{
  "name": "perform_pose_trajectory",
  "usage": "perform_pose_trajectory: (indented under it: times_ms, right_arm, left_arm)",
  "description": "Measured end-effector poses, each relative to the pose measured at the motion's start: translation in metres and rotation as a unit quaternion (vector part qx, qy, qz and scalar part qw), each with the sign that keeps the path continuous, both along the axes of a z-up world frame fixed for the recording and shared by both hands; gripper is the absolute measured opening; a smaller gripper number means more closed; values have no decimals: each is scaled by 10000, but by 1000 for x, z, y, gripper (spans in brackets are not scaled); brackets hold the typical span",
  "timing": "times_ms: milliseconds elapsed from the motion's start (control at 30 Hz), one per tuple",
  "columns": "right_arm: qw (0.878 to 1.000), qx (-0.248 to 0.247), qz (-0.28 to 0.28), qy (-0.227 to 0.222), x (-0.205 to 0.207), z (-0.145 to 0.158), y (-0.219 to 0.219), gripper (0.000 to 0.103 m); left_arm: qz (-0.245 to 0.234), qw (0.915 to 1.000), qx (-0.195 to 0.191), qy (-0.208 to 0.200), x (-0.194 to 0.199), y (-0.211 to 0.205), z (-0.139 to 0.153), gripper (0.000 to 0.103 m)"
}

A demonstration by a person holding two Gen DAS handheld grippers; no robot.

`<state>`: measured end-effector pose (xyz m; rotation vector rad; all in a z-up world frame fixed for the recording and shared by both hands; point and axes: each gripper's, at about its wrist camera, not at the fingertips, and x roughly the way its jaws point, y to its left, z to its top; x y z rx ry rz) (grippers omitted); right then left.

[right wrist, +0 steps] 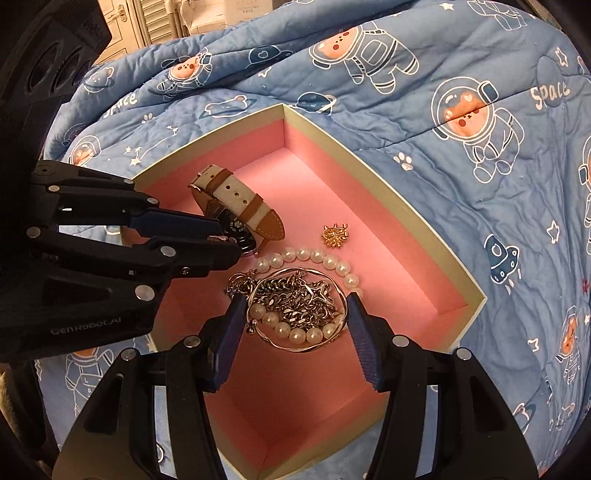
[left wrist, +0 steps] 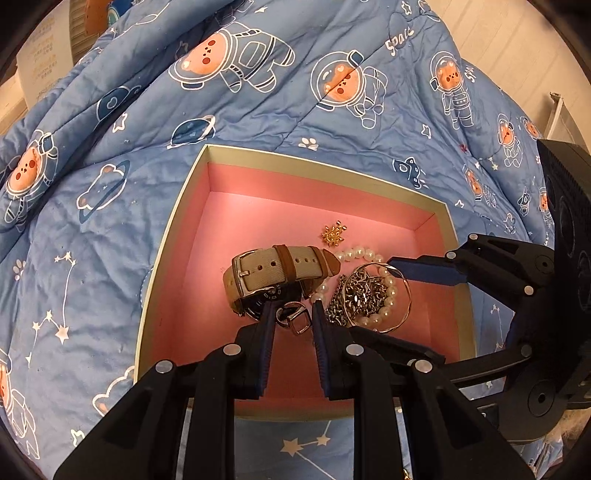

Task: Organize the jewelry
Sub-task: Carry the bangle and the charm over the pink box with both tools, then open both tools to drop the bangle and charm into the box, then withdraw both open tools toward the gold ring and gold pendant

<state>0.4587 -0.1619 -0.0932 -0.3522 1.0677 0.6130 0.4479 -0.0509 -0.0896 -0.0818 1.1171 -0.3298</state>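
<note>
A pink-lined box (left wrist: 325, 173) (right wrist: 417, 229) lies on the bed. In it are a watch (left wrist: 273, 269) (right wrist: 236, 197) with a beige and brown strap, a pearl bracelet (left wrist: 388, 299) (right wrist: 295, 334), a silver chain (left wrist: 360, 297) (right wrist: 299, 299), a thin bangle (left wrist: 406, 306) (right wrist: 291, 348) and a gold charm (left wrist: 334, 233) (right wrist: 335, 233). My left gripper (left wrist: 293, 314) (right wrist: 236, 240) is partly open over a small silver ring (left wrist: 295, 318) beside the watch. My right gripper (right wrist: 295, 299) (left wrist: 391, 263) is open around the bangle, pearls and chain.
A blue quilt (left wrist: 258, 110) (right wrist: 443, 74) with astronaut bears covers the bed around the box. White furniture (right wrist: 155, 18) stands behind the bed.
</note>
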Motion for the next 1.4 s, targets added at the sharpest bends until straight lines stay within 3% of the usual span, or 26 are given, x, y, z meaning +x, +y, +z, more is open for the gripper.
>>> perform_pose_trajectory:
  times_ms: [367,433,500,833,1067,1233,1400]
  right_arm:
    - [10000,-47,-22,-53,11,-2,3,56]
    - [10000,-56,-40,-66,12,-3,3,57]
    - [9999,-76,-67,-87,12,-3,2,64]
    - [9993,26,-117,-342,3,7,-9,70]
    - [9952,541,-374,-724,-28,32,-32,81]
    - [9889,1030,-692,-818,-65,42,-54,85]
    - [9865,1138,-851,-815,-102,35,-64,85]
  left_arm:
    - [22,9999,147,-30,5,-5,0,20]
    - [47,9999,126,-23,6,-5,0,25]
    - [102,9999,79,-27,6,-3,0,38]
    - [188,9992,-241,-248,-7,6,15,50]
    - [432,9939,-579,-839,-43,21,41,92]
    - [751,9883,-808,-1049,-80,42,40,96]
    - [902,9840,-1008,-1159,-121,55,31,96]
